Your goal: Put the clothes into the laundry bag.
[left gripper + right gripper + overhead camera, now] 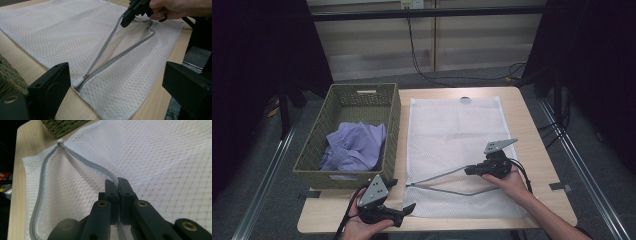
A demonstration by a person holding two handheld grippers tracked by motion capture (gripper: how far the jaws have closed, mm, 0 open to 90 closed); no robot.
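Note:
A white mesh laundry bag lies flat on the wooden table, its grey zipper undone along the near edge. My right gripper is shut on the upper zipper edge and holds it raised off the bag, so the mouth gapes. The white zipper pull rests at the bag's near-left corner. My left gripper stands open at the table's front edge, a short way from that corner, with nothing gripped between its jaws. In the left gripper view, the right gripper pinches the grey tape.
A woven green basket sits at the table's left side beside the bag, with a lilac garment crumpled inside. Cables run over the floor beyond the far edge. Metal rails flank the table.

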